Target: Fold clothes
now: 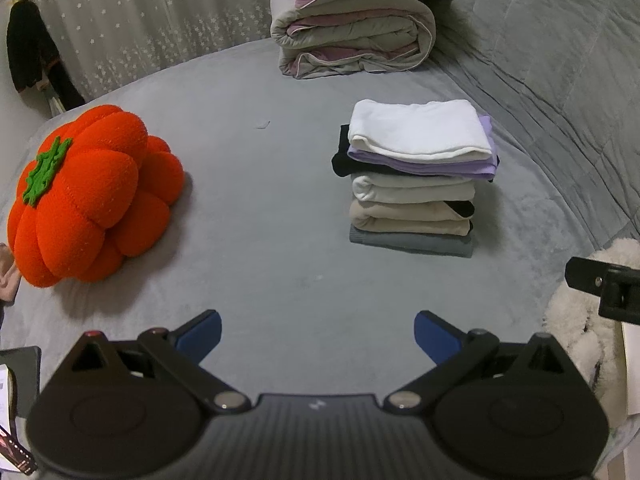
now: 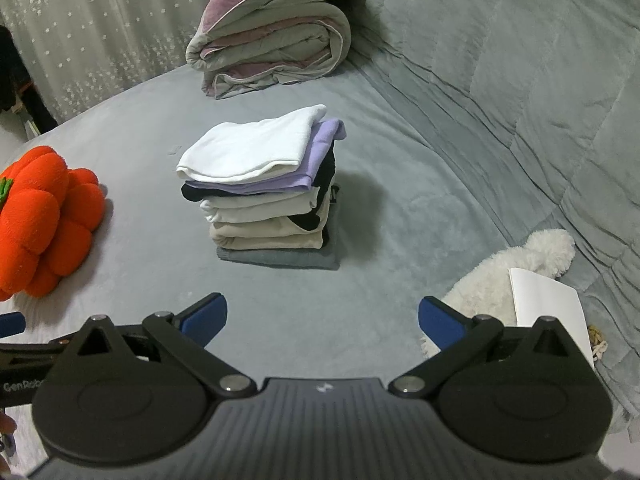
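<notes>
A stack of folded clothes (image 1: 416, 176) (image 2: 268, 192) stands on the grey bed: a white piece on top, then lilac, black, white, beige and a grey one at the bottom. My left gripper (image 1: 318, 336) is open over bare bedding, well short of the stack and to its left. My right gripper (image 2: 322, 320) is open too, nothing between its blue pads, with the stack ahead and slightly left. Part of the right gripper (image 1: 608, 286) shows at the right edge of the left wrist view. A blue pad of the left gripper (image 2: 10, 324) shows at the left edge of the right wrist view.
An orange pumpkin cushion (image 1: 92, 192) (image 2: 44, 216) lies on the left. A rolled grey and mauve quilt (image 1: 352, 36) (image 2: 276, 36) with a pillow sits at the back. A white plush toy (image 2: 516, 268) (image 1: 580, 320) and a white paper (image 2: 548, 308) lie at right. A starred curtain (image 1: 132, 20) hangs behind.
</notes>
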Demonstrator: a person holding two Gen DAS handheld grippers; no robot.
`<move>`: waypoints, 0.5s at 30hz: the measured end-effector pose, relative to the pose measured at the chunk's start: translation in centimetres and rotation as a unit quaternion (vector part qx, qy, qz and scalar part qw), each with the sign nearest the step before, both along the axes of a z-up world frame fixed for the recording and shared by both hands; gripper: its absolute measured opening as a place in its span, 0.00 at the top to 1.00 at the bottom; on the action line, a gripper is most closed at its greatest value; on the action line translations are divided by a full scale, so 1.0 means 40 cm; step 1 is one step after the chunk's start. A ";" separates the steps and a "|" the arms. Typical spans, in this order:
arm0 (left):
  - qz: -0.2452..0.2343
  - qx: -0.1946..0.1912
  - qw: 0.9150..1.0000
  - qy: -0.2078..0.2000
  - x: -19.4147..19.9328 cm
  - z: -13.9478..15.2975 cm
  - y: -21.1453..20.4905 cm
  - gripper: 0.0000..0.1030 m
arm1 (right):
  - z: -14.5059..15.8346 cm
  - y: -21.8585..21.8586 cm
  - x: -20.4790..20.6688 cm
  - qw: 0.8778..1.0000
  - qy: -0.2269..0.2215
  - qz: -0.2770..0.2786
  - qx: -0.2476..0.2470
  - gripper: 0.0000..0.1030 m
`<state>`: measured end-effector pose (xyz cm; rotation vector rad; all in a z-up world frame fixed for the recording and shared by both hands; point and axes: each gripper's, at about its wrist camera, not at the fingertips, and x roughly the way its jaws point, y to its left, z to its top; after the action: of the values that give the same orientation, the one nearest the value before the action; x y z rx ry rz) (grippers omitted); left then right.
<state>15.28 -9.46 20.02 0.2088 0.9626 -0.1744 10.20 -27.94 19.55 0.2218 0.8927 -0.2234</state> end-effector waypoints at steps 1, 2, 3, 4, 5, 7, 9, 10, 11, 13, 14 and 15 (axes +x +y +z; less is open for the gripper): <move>0.001 0.000 1.000 0.000 0.000 0.000 0.001 0.01 | 0.000 0.001 -0.002 1.000 0.000 0.000 0.000 0.00; 0.001 -0.001 1.000 0.000 0.000 0.000 0.002 0.00 | 0.001 0.003 -0.003 1.000 0.000 0.000 -0.001 0.00; 0.001 -0.001 1.000 0.000 0.000 0.000 0.003 0.00 | 0.001 0.004 -0.004 1.000 -0.001 -0.001 -0.001 0.00; 0.001 -0.003 1.000 0.000 -0.001 0.001 0.005 0.01 | 0.001 0.006 -0.005 1.000 -0.001 -0.001 -0.001 0.00; 0.001 -0.006 1.000 0.000 -0.002 0.001 0.008 0.01 | 0.001 0.007 -0.005 1.000 -0.001 -0.001 -0.002 0.00; 0.000 -0.012 1.000 -0.001 -0.006 0.004 0.017 0.01 | 0.003 0.010 -0.009 1.000 -0.006 0.002 -0.004 0.00; 0.003 -0.022 1.000 -0.008 -0.017 0.009 0.035 0.00 | 0.007 0.015 -0.017 1.000 -0.014 0.007 -0.009 0.00; 0.004 -0.029 0.999 -0.014 -0.026 0.012 0.047 0.00 | 0.010 0.020 -0.026 1.000 -0.022 0.015 -0.012 0.00; 0.004 -0.034 0.999 -0.022 -0.039 0.013 0.059 0.00 | 0.011 0.027 -0.037 0.999 -0.030 0.023 -0.014 0.00; 0.004 -0.034 0.999 -0.041 -0.068 0.013 0.078 0.01 | 0.012 0.038 -0.063 0.998 -0.046 0.033 -0.022 0.00; 0.003 -0.029 0.998 -0.050 -0.084 0.011 0.085 0.01 | 0.013 0.045 -0.079 0.997 -0.059 0.038 -0.027 0.00; 0.001 -0.026 0.998 -0.056 -0.101 0.010 0.091 0.01 | 0.014 0.052 -0.095 0.996 -0.072 0.043 -0.032 0.00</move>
<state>11.25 -5.81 20.41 0.1690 0.8454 -0.1836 6.39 -25.86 20.11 0.1388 0.7491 -0.1543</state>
